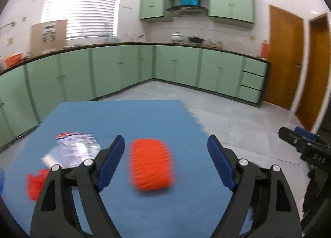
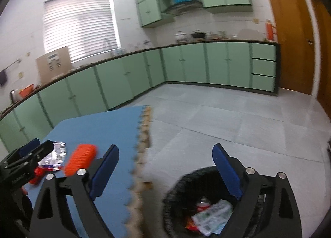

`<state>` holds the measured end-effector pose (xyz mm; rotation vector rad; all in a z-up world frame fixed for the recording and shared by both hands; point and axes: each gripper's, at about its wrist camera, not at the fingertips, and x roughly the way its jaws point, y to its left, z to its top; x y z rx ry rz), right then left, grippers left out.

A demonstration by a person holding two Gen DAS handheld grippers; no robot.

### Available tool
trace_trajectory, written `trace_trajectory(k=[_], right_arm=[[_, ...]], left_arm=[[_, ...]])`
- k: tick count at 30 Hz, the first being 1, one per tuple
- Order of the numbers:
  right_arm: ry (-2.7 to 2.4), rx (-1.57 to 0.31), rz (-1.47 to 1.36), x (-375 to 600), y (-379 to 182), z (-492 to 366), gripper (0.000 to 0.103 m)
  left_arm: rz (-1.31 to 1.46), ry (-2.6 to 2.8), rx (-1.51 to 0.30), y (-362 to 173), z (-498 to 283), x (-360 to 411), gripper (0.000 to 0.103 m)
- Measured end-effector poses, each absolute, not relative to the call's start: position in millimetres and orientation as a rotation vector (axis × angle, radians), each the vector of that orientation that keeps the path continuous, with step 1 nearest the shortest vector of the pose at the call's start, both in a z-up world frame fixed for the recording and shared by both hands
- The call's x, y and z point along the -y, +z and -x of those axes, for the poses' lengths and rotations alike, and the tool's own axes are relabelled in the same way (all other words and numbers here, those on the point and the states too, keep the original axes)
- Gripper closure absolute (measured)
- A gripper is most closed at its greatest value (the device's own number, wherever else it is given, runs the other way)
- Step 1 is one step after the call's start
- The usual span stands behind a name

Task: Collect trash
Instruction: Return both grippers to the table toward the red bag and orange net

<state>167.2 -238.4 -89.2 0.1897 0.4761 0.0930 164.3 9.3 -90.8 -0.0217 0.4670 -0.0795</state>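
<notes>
Green cabinets line the upper half of both views, grey floor tiles fill the middle, and a blue foam mat [image 1: 128,118] takes the lower left. On that mat, low and centre in the left wrist view, lies the orange ribbed piece [image 1: 152,164], blurred, looking like soft foam netting: probably very light, springy and easy to crush, so a pinch across its short width should hold it without slipping. It sits just ahead of the left gripper [image 1: 166,163], whose jaws stand wide apart and empty, one either side of it. To the lower left, a crinkled printed wrapper [image 1: 75,147] lies flat; thin and slick, it likely needs taking at a raised edge. Near it, a smaller red scrap [image 1: 35,182] is partly hidden behind the gripper frame. The right gripper [image 2: 165,172] is also spread open and empty, poised over the black bin [image 2: 178,192] at the lower right of its view, which already holds a white printed packet [image 2: 213,215] and other litter. The bin stands on the tiles just beside the mat's toothed edge [image 2: 144,155]. Between mat and bin the floor looks unobstructed, so carrying across should be easy.
</notes>
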Motion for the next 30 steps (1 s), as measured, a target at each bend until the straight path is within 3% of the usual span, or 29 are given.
trace_trajectory(k=[13, 30], right_arm=[[0.282, -0.542, -0.087, 93.7, -107.6, -183.8, 0.012], [0.295, -0.627, -0.017, 47.2, -126.8, -213.7, 0.012]], left_arm=[[0.008, 0.208, -0.543, -104.4, -129.2, -143.2, 0.019], [0.165, 0.179, -0.695, -145.9, -160.5, -180.3, 0.018]])
